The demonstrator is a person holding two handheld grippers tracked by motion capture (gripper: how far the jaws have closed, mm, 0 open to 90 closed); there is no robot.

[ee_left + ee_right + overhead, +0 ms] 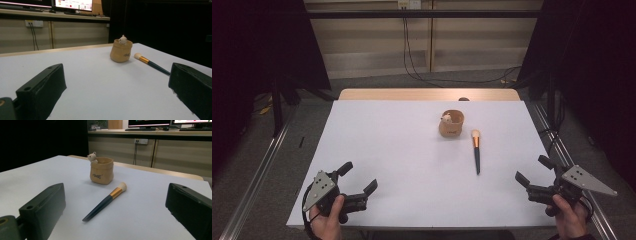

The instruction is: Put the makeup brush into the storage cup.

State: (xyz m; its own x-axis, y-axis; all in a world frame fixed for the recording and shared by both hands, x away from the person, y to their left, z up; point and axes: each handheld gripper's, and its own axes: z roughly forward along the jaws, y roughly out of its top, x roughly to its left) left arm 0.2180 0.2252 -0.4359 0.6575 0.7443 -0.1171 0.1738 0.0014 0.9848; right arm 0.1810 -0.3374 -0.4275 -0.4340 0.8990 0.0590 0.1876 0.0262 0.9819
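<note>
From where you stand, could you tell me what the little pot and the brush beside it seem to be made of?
The pot looks like matte tan ceramic or resin moulded as a soft sack: its rim is wavy, with printed lettering and a pale bear figure on the edge. The brush has a dark glossy handle, probably plastic or lacquered wood, a shiny copper-coloured metal collar and pale soft bristles.

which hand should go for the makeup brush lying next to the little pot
Right, probably. The makeup brush lies right of the table's middle, its dark handle end pointing toward the right gripper, whose jaws are open. The left gripper, also open, sits farther away.
</note>
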